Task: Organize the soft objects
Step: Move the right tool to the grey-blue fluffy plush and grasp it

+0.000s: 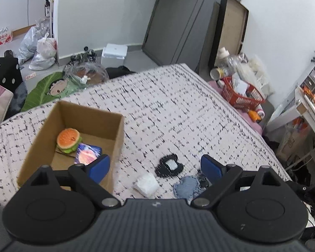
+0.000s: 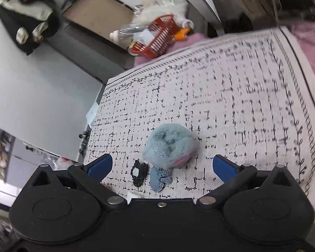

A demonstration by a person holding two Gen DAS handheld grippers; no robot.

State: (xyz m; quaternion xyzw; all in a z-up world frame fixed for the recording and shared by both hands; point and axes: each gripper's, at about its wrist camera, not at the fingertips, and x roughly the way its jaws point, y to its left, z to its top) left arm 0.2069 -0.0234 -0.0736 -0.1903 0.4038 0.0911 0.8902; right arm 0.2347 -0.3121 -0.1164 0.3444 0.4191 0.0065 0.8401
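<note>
**Soft things on a patterned bedspread**

A white bedspread [image 1: 178,109] with black dashes covers the surface. On it sits a cardboard box [image 1: 107,126] holding a burger toy [image 1: 68,140] and a blue packet [image 1: 87,153]. The left gripper [image 1: 155,169] hangs spread wide, empty, above a white wad [image 1: 147,183], black patch [image 1: 169,166] and denim patch [image 1: 185,187]. The right gripper [image 2: 161,168] is likewise wide apart, empty, near a fluffy blue plush [image 2: 169,147] just beside the patches.

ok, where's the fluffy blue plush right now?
Right wrist view: the fluffy blue plush sits on the patterned blanket, centre frame ahead of the open right claw, touching the denim patch.
</note>
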